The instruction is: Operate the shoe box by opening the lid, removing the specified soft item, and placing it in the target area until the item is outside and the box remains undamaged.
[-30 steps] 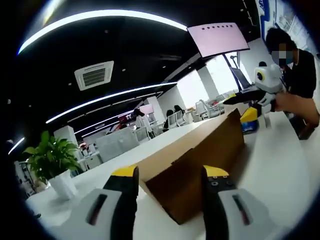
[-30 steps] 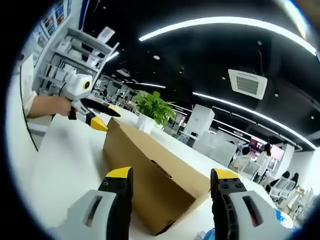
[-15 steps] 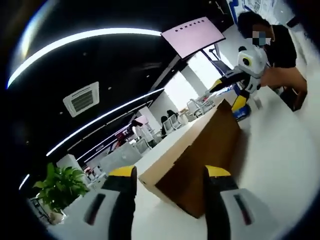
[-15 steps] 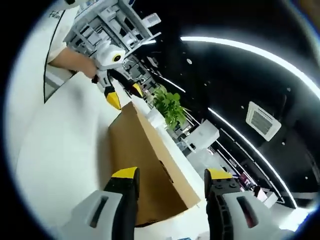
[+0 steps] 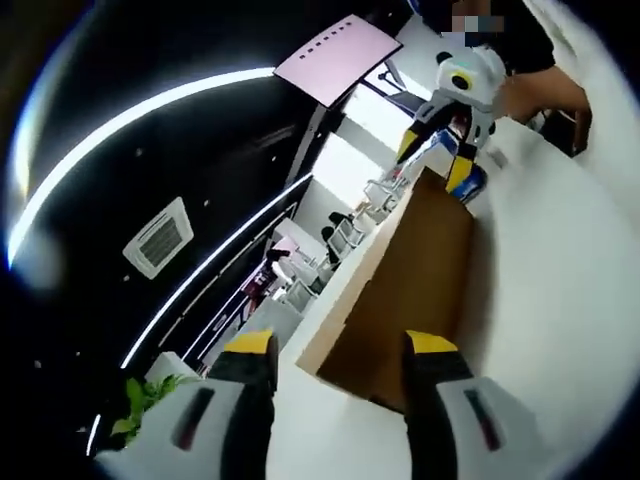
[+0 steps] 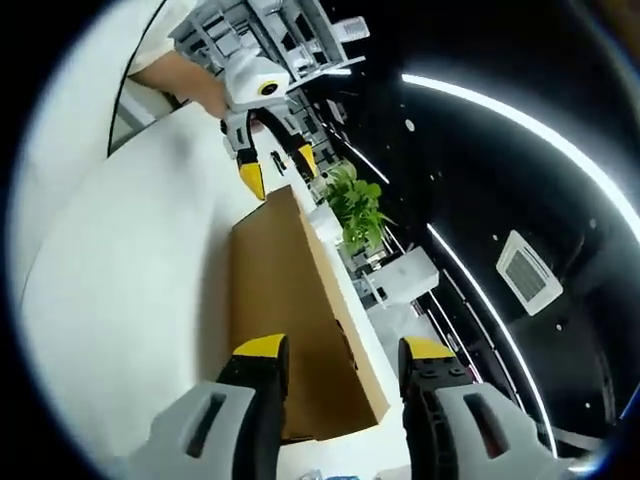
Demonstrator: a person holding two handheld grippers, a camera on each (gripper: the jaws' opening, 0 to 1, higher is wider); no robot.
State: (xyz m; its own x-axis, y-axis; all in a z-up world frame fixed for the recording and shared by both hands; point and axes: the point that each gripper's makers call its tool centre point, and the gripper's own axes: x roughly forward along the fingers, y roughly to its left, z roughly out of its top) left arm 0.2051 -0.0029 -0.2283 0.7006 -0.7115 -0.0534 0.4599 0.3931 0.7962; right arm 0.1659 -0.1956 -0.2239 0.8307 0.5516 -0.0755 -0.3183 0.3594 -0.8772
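On the white bench (image 5: 560, 300) lies the shoe box (image 5: 400, 300), a long plain brown cardboard carton with its lid down and flat sides; in the right gripper view the shoe box (image 6: 290, 320) runs lengthwise away from the camera. Both views are strongly rolled, so the bench and ceiling lights slant across them.

At one end of the box the left hand-held gripper (image 5: 335, 350) points along its length, yellow-tipped jaws spread apart with nothing between them, the near corner of the box just beyond the tips. At the opposite end the right hand-held gripper (image 6: 335, 352) faces back along the box, jaws likewise parted and empty, the box end just ahead.

Each tool appears in the other's view at the far end of the carton, held by a person's hand (image 6: 205, 90), its jaws apart just above the far box edge. A potted plant (image 6: 358, 205) stands beyond the box.
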